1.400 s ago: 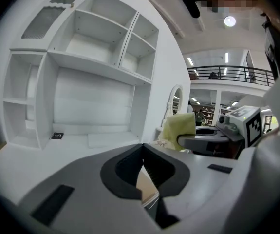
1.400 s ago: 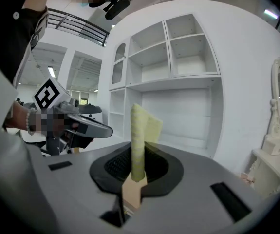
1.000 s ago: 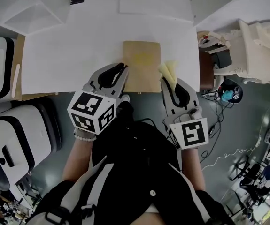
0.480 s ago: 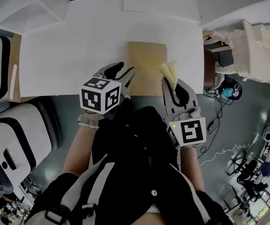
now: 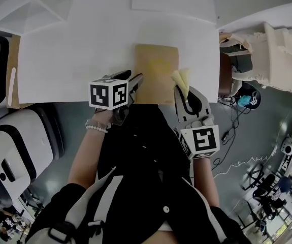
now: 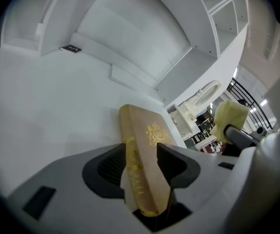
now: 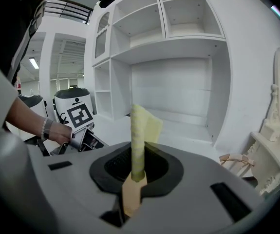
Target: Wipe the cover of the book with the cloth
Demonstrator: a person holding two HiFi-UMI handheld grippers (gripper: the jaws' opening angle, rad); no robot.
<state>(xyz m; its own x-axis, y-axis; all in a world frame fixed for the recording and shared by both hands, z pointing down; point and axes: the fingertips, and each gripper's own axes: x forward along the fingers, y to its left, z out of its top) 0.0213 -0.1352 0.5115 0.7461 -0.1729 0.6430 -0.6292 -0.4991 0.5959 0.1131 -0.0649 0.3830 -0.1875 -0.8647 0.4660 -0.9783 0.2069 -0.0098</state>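
Lying flat at the near edge of the white table [image 5: 74, 50], the tan book [image 5: 157, 70] has its near-left corner between the left tongs [image 5: 134, 81], whose jaws are opening. Right tongs [image 5: 185, 96] are clamped on the yellow cloth [image 5: 182, 78], just beside the book's right edge.

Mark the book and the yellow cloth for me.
book [image 5: 157, 67], head view, middle of its tan cover.
yellow cloth [image 7: 139, 140], right gripper view, its folded front edge.
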